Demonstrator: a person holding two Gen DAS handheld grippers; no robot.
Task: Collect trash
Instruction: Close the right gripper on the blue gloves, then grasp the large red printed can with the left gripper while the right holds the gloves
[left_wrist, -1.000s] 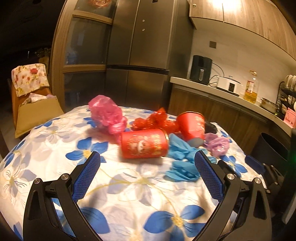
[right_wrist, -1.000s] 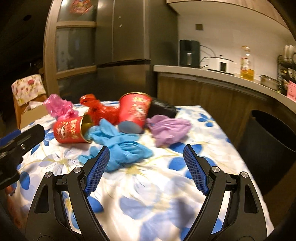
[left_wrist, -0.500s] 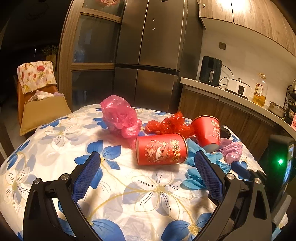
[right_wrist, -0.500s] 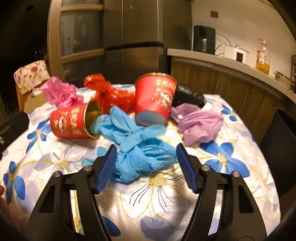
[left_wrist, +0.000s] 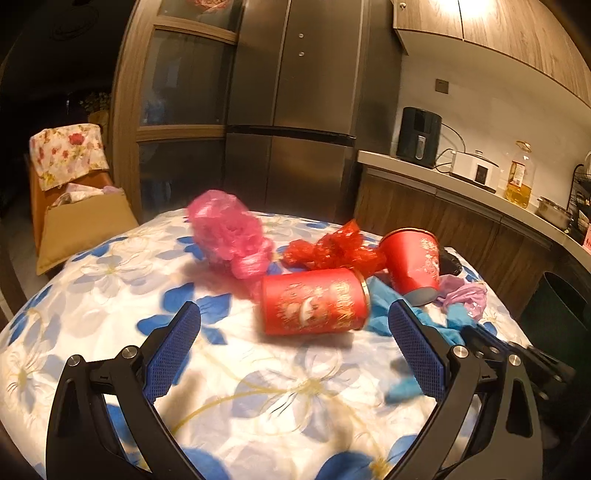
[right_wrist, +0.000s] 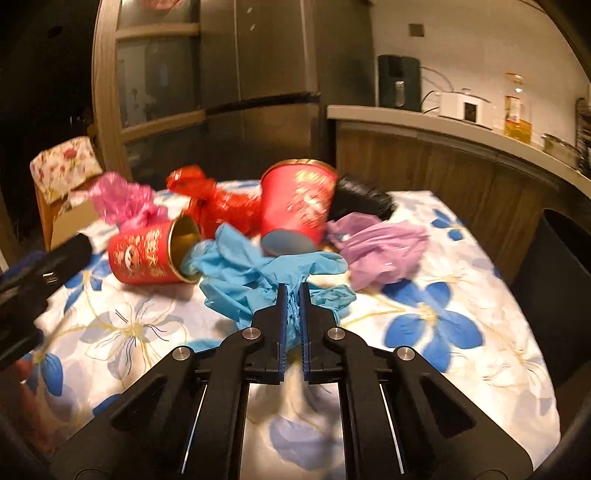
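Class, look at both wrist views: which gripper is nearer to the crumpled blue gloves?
Right. The right gripper has just closed on the blue gloves, pinching them between its pads. The left gripper stands open short of them, with the lying red can ahead.

Right gripper (right_wrist: 292, 291) now nearer the pile, jaws just closing, clamped on the blue gloves (right_wrist: 255, 273), earlier wide apart short of them.
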